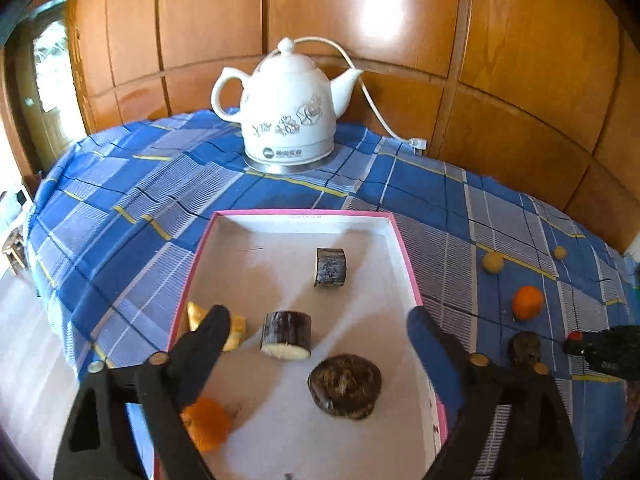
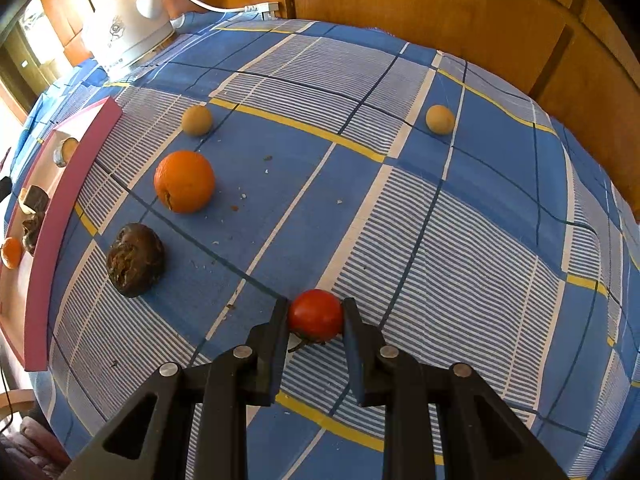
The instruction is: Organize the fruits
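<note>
My pink-rimmed tray sits on the table's blue checked cloth, in front of a white kettle. It is light card, so I would not lean on its wall.

My left claw hangs over it with jaws spread wide and nothing between them. Inside lie two dark cut stubs, a wrinkled dark fruit, a yellow wedge and a small orange piece.

On the cloth beside the tray's right wall wait an orange, another shrivelled dark fruit and two pale round fruits, one near it and one toward the far right edge. The orange looks firm and heavy; I would take it across its widest part.

My right claw is clamped on a small red tomato at the near edge. It looks smooth, thin-skinned and easily bruised.

The kettle carries a dark label, too small to read, and the tray's far rim bears faint print I cannot make out.
</note>
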A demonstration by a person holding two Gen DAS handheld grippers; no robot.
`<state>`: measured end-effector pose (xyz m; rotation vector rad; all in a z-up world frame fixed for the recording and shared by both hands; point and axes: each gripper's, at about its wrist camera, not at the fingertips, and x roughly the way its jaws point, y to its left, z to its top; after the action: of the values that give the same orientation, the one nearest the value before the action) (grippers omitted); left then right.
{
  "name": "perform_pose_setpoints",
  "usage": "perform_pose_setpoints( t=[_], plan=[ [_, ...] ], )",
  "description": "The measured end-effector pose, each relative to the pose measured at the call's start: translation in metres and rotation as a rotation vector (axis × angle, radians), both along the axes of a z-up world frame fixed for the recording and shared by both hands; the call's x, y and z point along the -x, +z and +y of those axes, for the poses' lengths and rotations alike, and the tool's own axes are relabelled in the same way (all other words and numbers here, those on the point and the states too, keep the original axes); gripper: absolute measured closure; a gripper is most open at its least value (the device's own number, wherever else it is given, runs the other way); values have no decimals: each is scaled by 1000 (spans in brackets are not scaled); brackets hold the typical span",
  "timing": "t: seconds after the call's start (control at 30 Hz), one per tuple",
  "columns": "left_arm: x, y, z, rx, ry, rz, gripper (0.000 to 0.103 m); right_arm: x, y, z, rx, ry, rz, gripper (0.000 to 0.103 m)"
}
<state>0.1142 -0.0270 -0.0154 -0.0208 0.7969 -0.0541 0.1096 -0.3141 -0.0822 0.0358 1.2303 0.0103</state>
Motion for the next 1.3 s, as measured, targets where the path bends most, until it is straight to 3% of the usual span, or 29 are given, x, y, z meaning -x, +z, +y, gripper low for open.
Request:
perform_pose_setpoints(
  t=[0.13, 0.5, 0.77, 1.3],
  plan=[
    [19, 5, -1, 14, 6, -29, 0, 0, 0, 2, 14, 0, -2, 77],
    [42, 10, 10, 26, 58, -68, 0, -1, 0, 4, 20, -10, -4, 77],
    [50, 12, 20, -36, 155, -138, 0, 0, 0, 3, 30, -3, -10, 77],
    [59, 9, 31, -56, 227, -145, 0, 0, 1, 3, 38, 0, -12, 77]
  ],
)
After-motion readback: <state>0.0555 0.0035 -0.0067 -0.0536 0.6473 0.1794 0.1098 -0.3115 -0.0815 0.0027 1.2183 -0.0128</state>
